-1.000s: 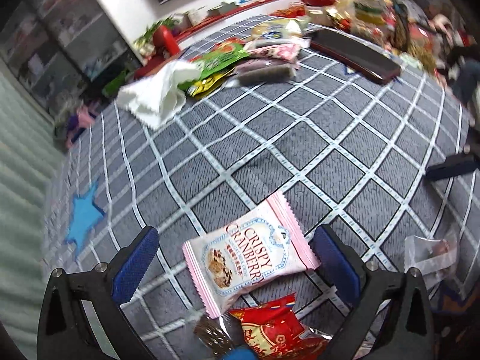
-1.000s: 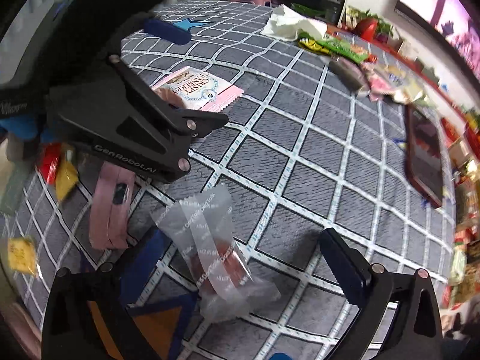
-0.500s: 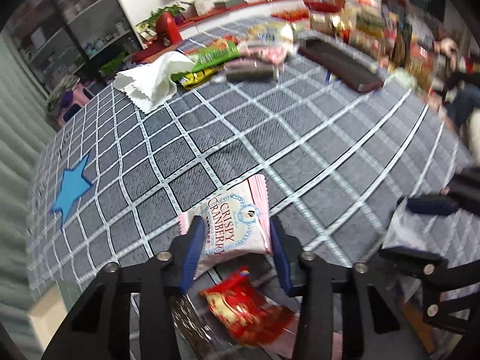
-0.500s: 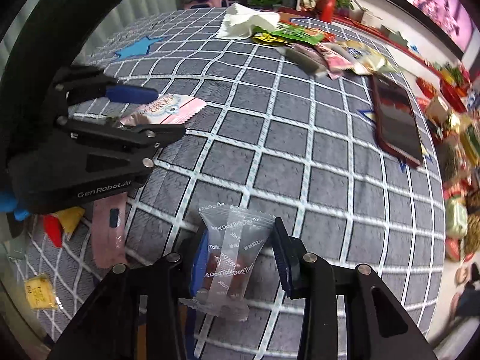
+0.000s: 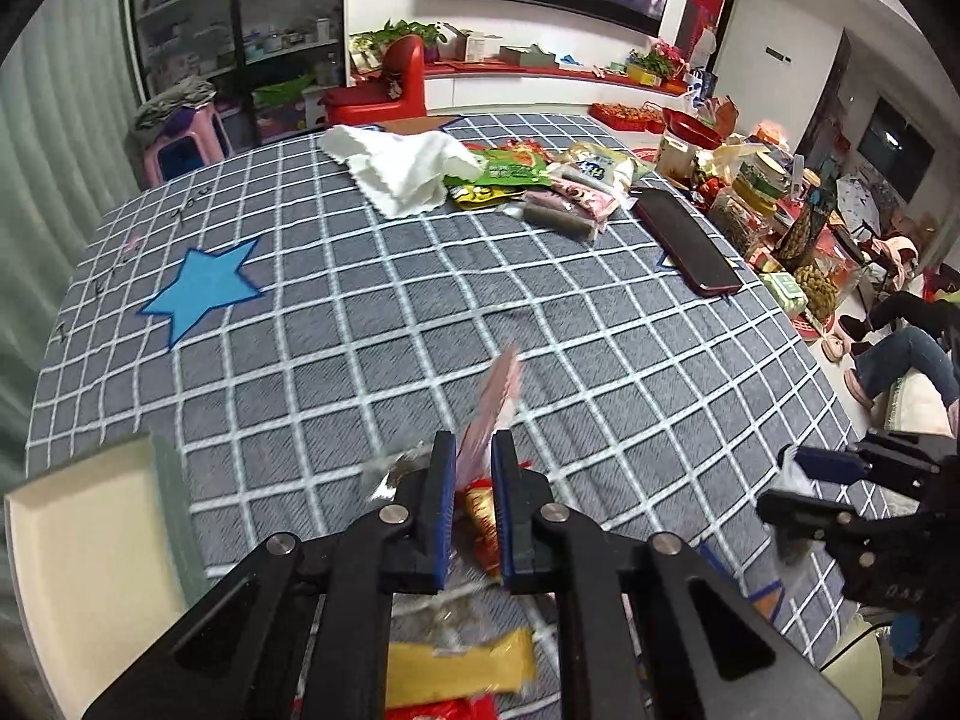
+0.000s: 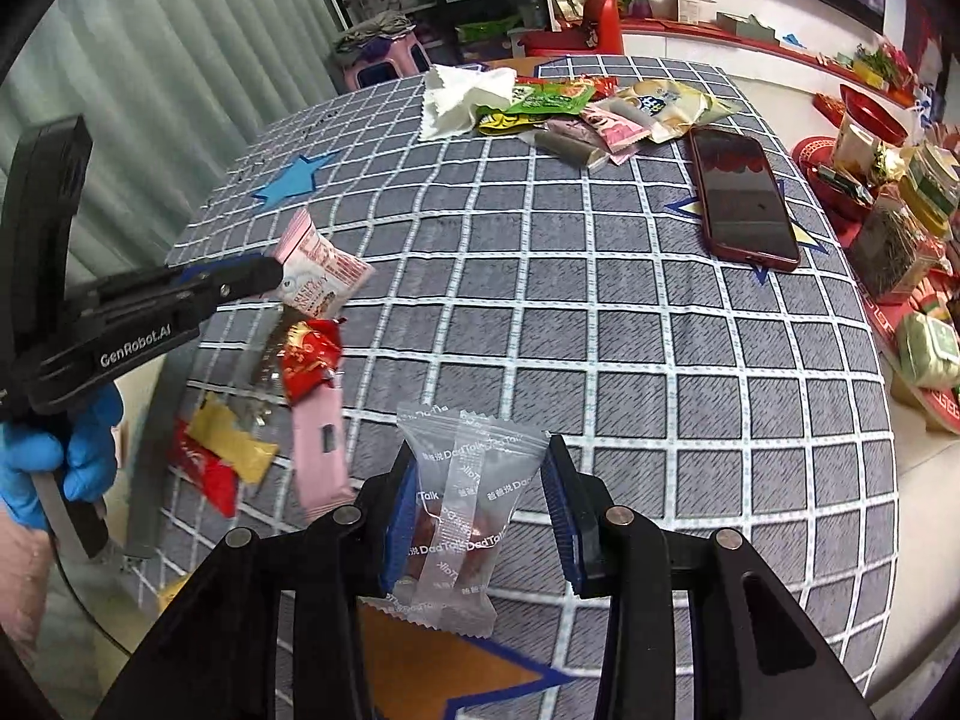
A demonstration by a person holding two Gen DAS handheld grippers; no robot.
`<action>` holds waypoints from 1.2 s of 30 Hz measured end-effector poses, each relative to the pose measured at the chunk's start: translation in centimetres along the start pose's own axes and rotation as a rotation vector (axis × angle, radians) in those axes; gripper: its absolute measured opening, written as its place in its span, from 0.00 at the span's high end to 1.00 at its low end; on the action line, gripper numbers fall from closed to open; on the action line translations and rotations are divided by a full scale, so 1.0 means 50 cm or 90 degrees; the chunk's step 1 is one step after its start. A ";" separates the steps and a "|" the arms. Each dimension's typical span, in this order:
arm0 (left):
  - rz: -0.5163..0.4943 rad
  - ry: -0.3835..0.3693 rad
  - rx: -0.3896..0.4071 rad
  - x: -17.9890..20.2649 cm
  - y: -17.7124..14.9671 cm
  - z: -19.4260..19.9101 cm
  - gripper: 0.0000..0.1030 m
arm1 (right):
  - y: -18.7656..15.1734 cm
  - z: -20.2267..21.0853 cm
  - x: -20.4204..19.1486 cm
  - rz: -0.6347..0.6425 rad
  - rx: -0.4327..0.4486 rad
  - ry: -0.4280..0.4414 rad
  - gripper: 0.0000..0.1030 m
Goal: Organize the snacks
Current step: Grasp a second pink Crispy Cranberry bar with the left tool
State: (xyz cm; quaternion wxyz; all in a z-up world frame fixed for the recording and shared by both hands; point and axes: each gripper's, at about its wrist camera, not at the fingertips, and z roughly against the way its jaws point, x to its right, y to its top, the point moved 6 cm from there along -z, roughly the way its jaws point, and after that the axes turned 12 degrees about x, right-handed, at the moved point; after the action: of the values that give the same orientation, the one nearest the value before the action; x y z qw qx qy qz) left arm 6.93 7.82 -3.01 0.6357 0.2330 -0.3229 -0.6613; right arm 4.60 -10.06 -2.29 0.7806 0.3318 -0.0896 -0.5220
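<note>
My left gripper is shut on a pink-and-white cranberry snack packet, seen edge-on and lifted off the grey checked tablecloth. In the right wrist view the same packet hangs from the left gripper, held by a blue-gloved hand. My right gripper is shut on a clear wrapper printed "DadTalk" with a dark red sweet inside, raised above the cloth. That gripper shows at the right edge of the left wrist view.
Near the front edge lie a red packet, a yellow packet and a pink bar. A cream tray sits front left. Far off are a white cloth, a snack pile and a phone.
Both grippers closed on their packets and rose from the cloth. The cranberry packet turned from flat to edge-on in the left jaws. The clear wrapper now stands upright in the right jaws.
</note>
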 end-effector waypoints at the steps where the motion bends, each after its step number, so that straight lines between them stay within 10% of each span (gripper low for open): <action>1: 0.002 0.005 -0.004 -0.006 -0.006 0.001 0.87 | -0.001 0.004 -0.007 0.002 0.002 -0.002 0.60; 4: -0.005 0.024 -0.014 -0.015 -0.017 -0.007 0.74 | -0.004 0.012 -0.023 0.011 0.006 -0.002 0.60; 6: -0.020 0.039 -0.008 -0.012 -0.018 -0.015 0.35 | -0.010 0.018 -0.027 0.011 0.006 -0.001 0.60; 8: -0.050 0.039 0.011 0.003 -0.014 -0.023 0.23 | -0.016 0.021 -0.027 0.006 0.005 0.002 0.60; 16: -0.111 0.110 -0.011 0.026 0.018 -0.116 0.23 | -0.033 0.020 0.011 -0.024 0.003 0.006 0.60; 25: 0.155 0.190 -0.096 -0.086 0.019 -0.174 0.23 | -0.026 0.005 0.054 -0.059 0.016 0.017 0.60; 36: 0.138 0.274 -0.126 -0.063 0.042 -0.253 0.29 | -0.034 -0.014 0.055 -0.085 0.020 0.050 0.60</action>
State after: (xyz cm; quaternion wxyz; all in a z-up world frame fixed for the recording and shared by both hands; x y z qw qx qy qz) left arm 17.77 9.32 -10.45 0.7765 0.2689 -0.1370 -0.5532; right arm 4.90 -12.57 -4.44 0.7417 0.3692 -0.0449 -0.5582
